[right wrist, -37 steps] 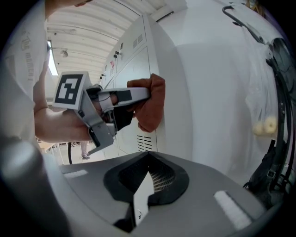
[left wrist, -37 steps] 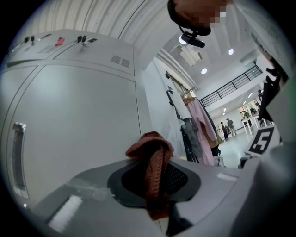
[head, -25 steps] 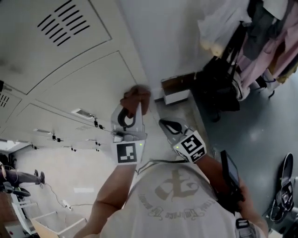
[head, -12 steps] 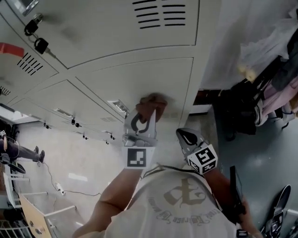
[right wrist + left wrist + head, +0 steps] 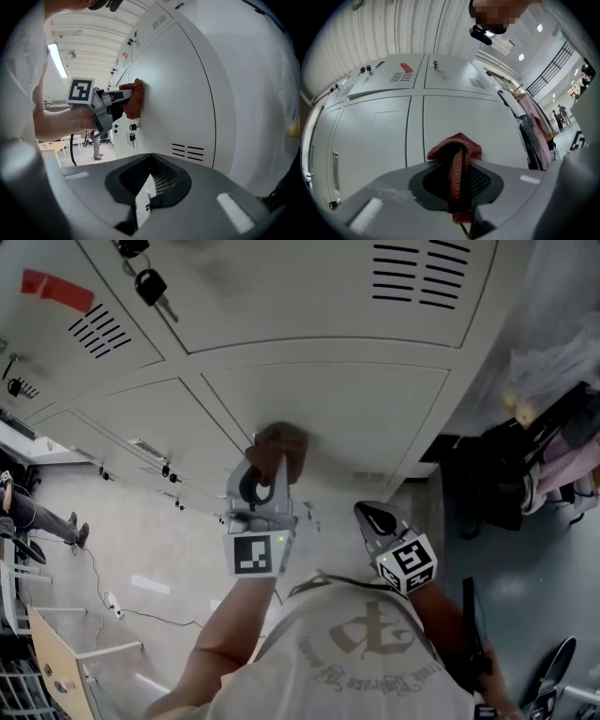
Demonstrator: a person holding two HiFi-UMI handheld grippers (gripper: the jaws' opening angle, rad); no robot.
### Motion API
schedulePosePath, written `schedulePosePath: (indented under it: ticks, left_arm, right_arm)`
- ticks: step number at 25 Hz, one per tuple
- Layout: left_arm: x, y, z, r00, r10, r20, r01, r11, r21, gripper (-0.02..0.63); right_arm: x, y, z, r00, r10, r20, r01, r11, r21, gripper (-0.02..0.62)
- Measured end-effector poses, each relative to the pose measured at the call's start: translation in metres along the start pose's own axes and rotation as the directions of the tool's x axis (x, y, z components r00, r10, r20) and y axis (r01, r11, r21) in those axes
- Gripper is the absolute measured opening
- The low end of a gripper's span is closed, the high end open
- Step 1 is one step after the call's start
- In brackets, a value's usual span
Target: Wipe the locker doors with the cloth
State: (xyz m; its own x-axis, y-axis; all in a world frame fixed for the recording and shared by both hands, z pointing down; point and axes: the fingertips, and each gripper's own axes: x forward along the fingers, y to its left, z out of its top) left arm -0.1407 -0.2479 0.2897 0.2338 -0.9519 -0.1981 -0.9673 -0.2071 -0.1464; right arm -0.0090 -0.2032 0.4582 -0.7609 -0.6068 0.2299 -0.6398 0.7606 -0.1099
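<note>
A reddish-brown cloth (image 5: pixel 279 442) is pressed flat against a pale grey locker door (image 5: pixel 366 413), left of the door's middle. My left gripper (image 5: pixel 266 465) is shut on the cloth. In the left gripper view the cloth (image 5: pixel 457 152) bulges out between the jaws and touches the door (image 5: pixel 464 112). My right gripper (image 5: pixel 362 511) hangs lower and to the right, off the lockers, shut with nothing in it. The right gripper view looks along that gripper (image 5: pixel 150 157) up the door (image 5: pixel 178 89), and shows the left gripper (image 5: pixel 121 97) and the cloth (image 5: pixel 133 101) against it.
Keys (image 5: pixel 150 284) hang from a lock on the locker above, beside a red tag (image 5: pixel 58 289) and vent slots (image 5: pixel 427 276). Hanging clothes and dark bags (image 5: pixel 553 418) crowd the right side. A person's legs (image 5: pixel 42 517) and a desk (image 5: pixel 66 652) show far left.
The left gripper has carried the cloth leftward over the door, from its right edge to left of its middle. The head view has tilted up the lockers. The right gripper has hardly moved.
</note>
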Motion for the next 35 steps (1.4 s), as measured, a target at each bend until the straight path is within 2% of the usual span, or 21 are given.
schedulePosePath:
  ticks: [4,7,10,12,14,20,25,30,35]
  left_arm:
    - [-0.010,0.020,-0.010,0.999,0.036,-0.024,-0.036,0.999,0.012,0.074]
    - [-0.014,0.036,-0.017,0.997,0.066,-0.031,-0.067,0.997,-0.042,0.077]
    - [-0.016,0.043,-0.022,0.997,0.070,-0.030,-0.072,0.995,-0.063,0.077]
    - [-0.019,0.053,-0.024,0.994,0.104,-0.026,-0.107,0.987,-0.120,0.077]
    - [-0.023,0.064,-0.021,0.991,0.137,-0.009,-0.137,0.980,-0.146,0.074]
    - [-0.016,0.067,0.015,0.988,0.135,0.069,-0.129,0.988,-0.078,0.074]
    - [-0.011,0.057,0.022,0.985,0.157,0.079,-0.150,0.985,-0.088,0.068]
    - [-0.007,0.044,0.027,0.989,0.121,0.083,-0.113,0.989,-0.095,0.067]
    - [0.013,0.025,0.038,0.993,0.030,0.111,-0.022,0.997,-0.073,0.069]
  right_arm:
    - [0.007,0.007,-0.001,1.000,0.020,-0.001,-0.020,0.999,0.025,0.008]
    - [0.010,0.012,0.001,0.999,0.033,0.000,-0.033,0.999,0.015,0.008]
    - [0.010,0.013,0.002,0.999,0.035,0.002,-0.035,0.999,0.015,0.008]
    - [0.010,0.013,0.002,0.999,0.034,0.005,-0.034,0.999,0.018,0.008]
    - [0.008,0.013,0.003,0.999,0.033,0.005,-0.033,0.999,0.017,0.008]
    - [0.001,0.010,0.006,1.000,0.018,0.014,-0.018,1.000,0.006,0.008]
    - [-0.007,0.003,0.016,0.999,-0.006,0.044,0.007,1.000,-0.009,0.008]
    - [-0.013,-0.002,0.020,0.998,-0.023,0.054,0.024,1.000,-0.019,0.008]
    - [0.000,-0.001,0.042,0.997,-0.018,0.074,0.022,0.998,-0.059,0.008]
